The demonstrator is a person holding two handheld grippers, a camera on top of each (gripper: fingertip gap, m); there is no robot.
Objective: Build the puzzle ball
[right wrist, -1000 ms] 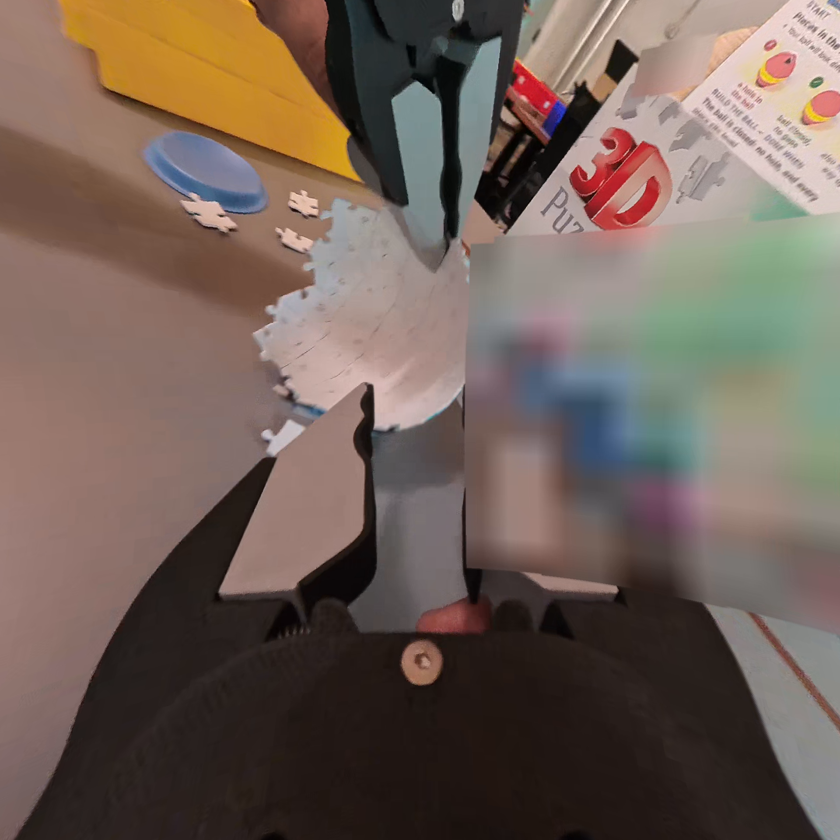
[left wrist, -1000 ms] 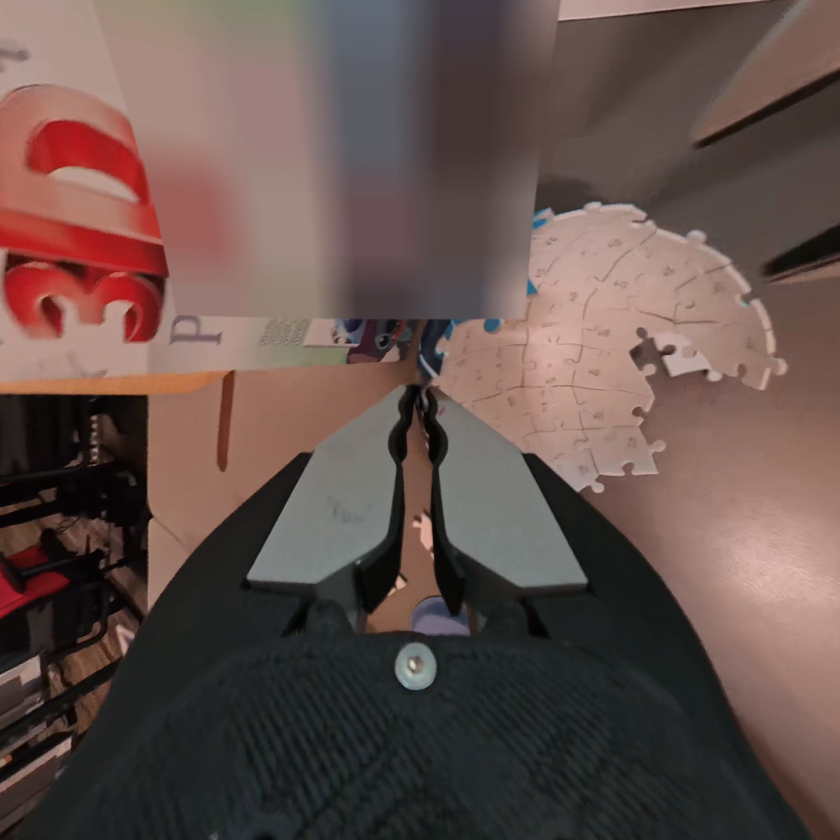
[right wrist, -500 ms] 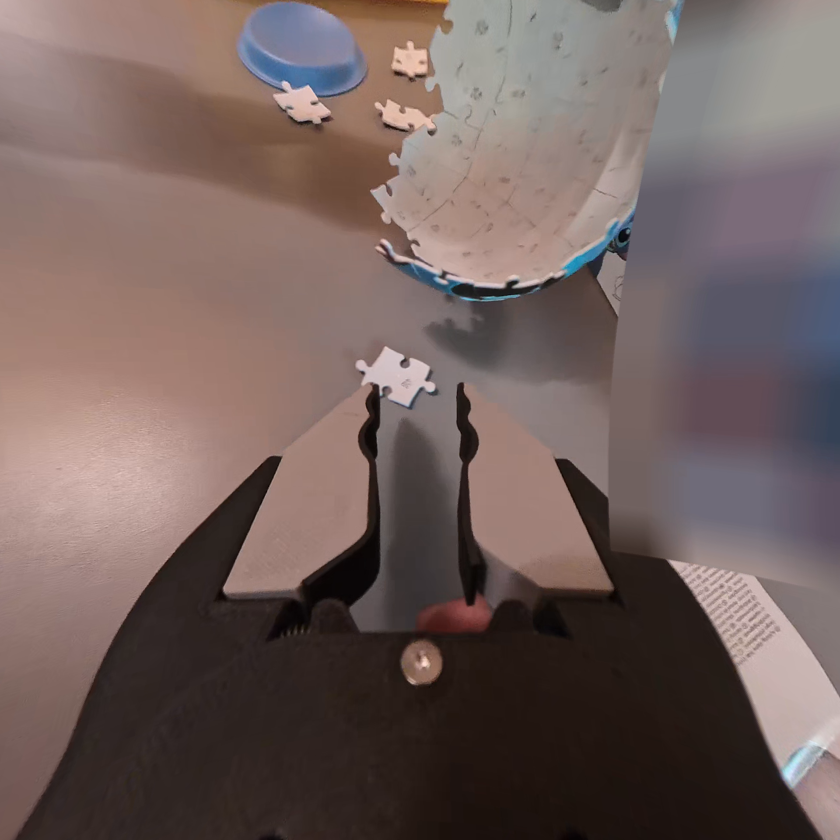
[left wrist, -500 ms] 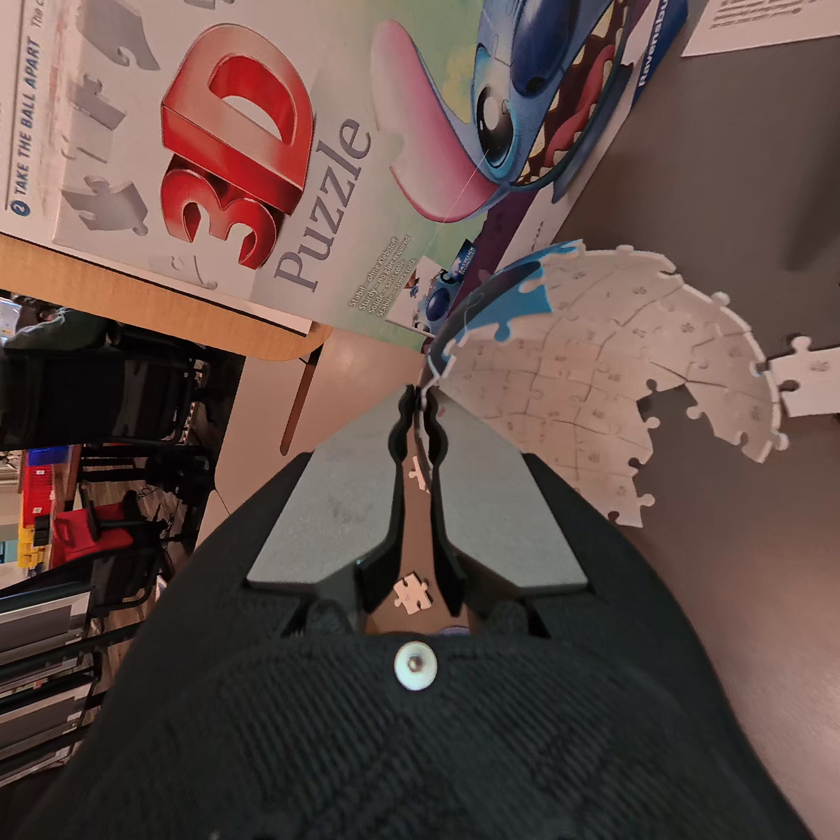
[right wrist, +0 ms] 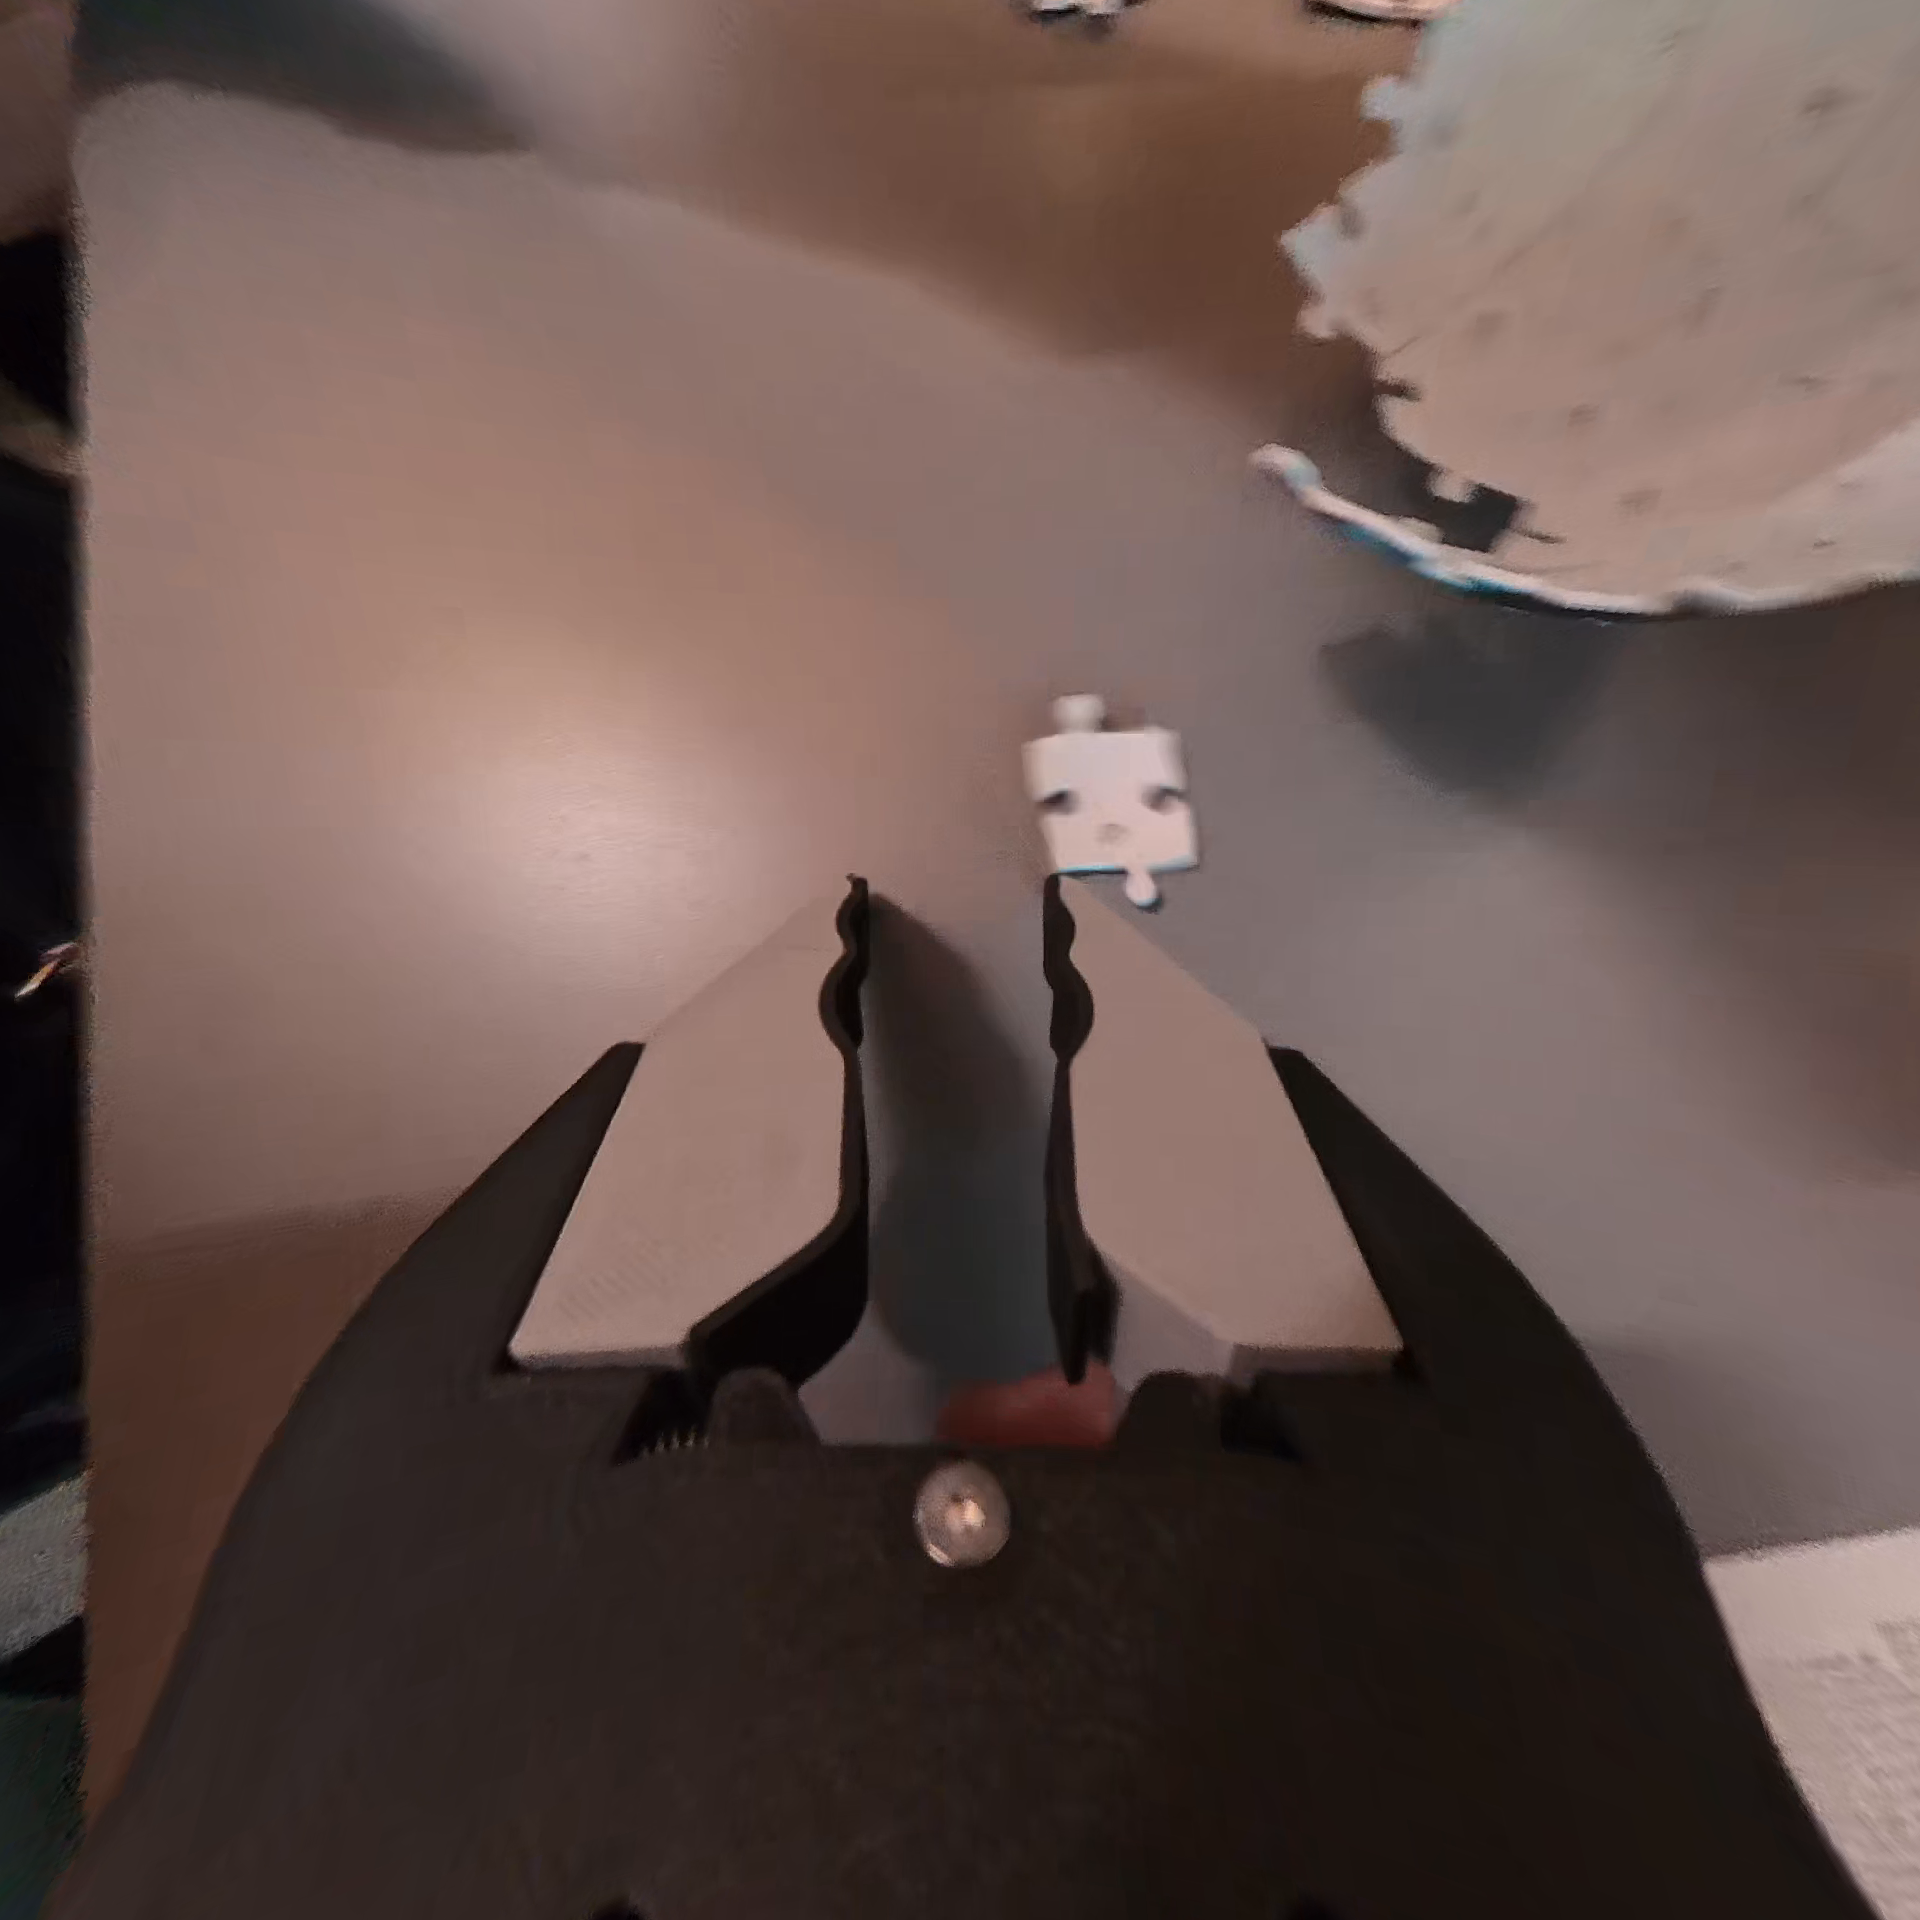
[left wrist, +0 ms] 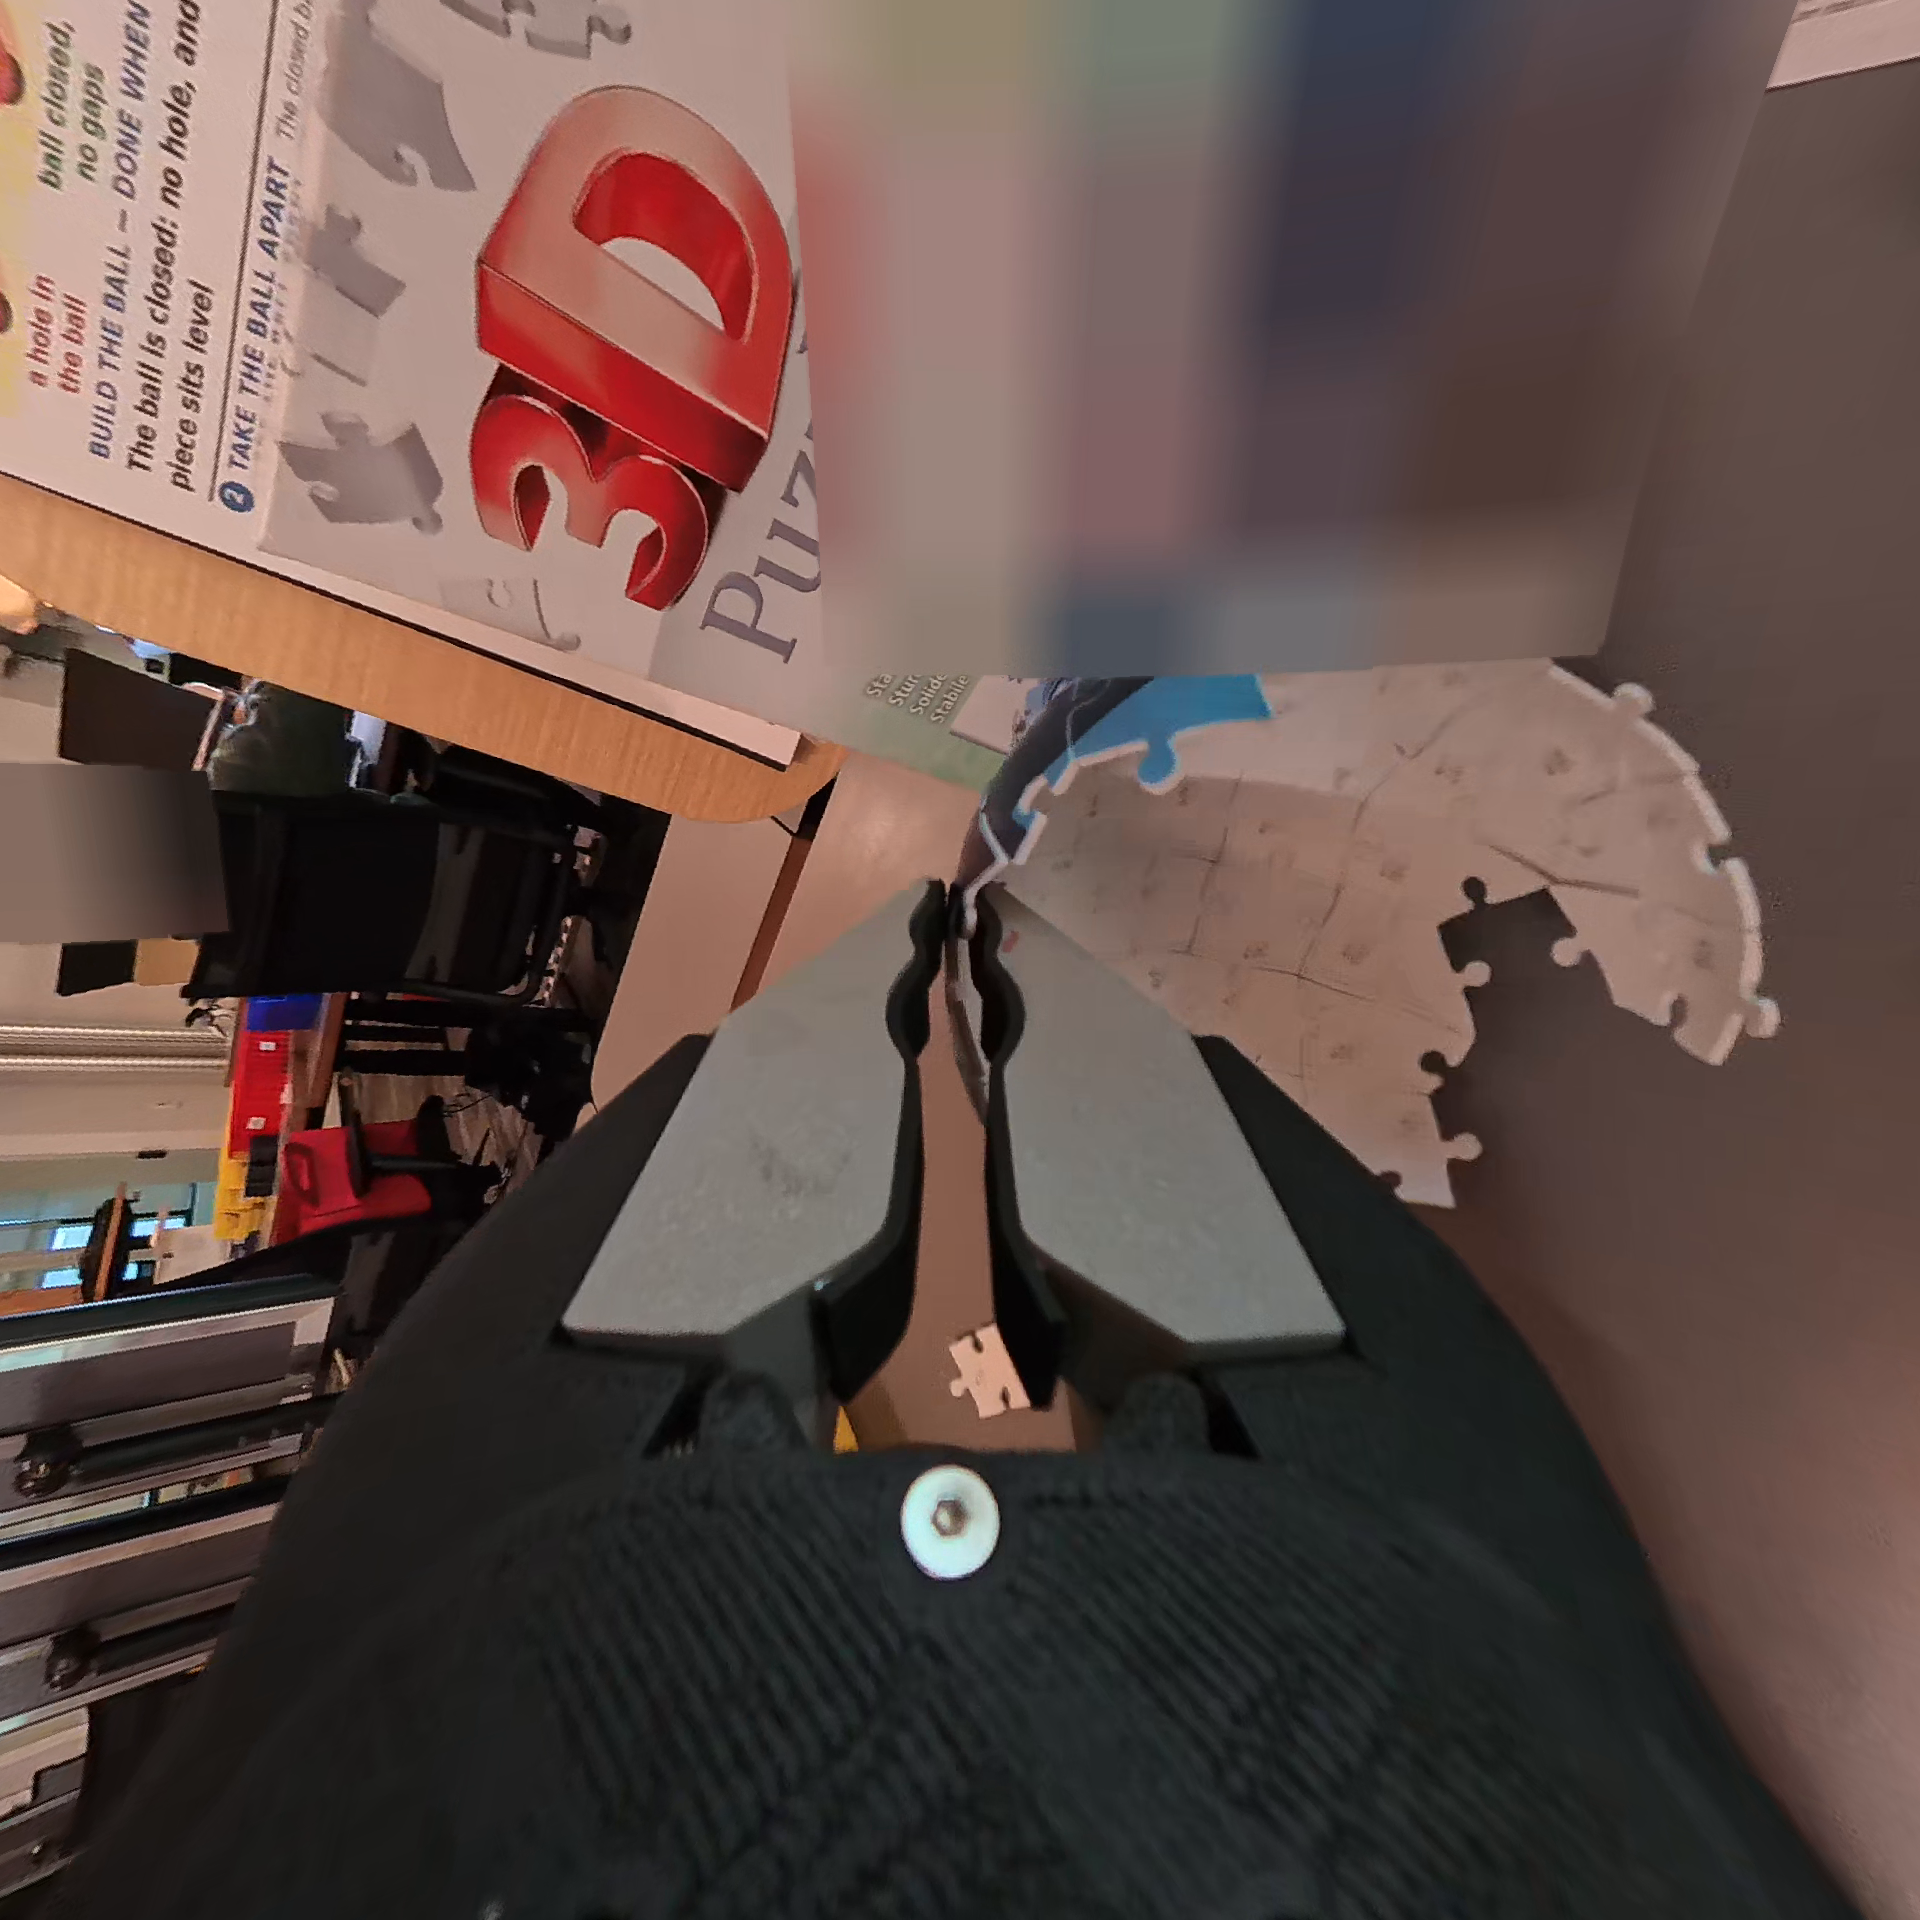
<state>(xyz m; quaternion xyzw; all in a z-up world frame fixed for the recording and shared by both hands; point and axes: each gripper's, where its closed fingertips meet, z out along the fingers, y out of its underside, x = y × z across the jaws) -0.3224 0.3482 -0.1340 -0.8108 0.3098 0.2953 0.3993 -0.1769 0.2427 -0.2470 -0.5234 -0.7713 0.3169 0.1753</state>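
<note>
The partly built puzzle ball [left wrist: 1351,914] is a curved shell, white with printed marks inside and blue outside, with a piece-shaped gap in its rim. My left gripper [left wrist: 961,914] is shut on the shell's edge and holds it above the table. In the right wrist view the shell [right wrist: 1642,343] hangs at the upper right. A loose white puzzle piece [right wrist: 1114,805] lies flat on the grey table just past the right fingertip. My right gripper [right wrist: 951,899] is open and empty, low over the table.
The puzzle box [left wrist: 582,343] lies beyond the shell on the table. Another loose piece [left wrist: 987,1374] shows between the left fingers, on the table below. More pieces [right wrist: 1070,8] lie at the far top edge. A white paper sheet [right wrist: 1829,1704] lies at the right. There is about 20 cm between the tips of the two grippers. The loose piece [left wrist: 987,1374] is closer to my left gripper, around 20 cm from its tips; the right tips are 30 cm off.
The loose piece now lies on the table, off the shell. My right gripper has swung down toward it and stays open. My left gripper keeps its hold and has turned the shell.
</note>
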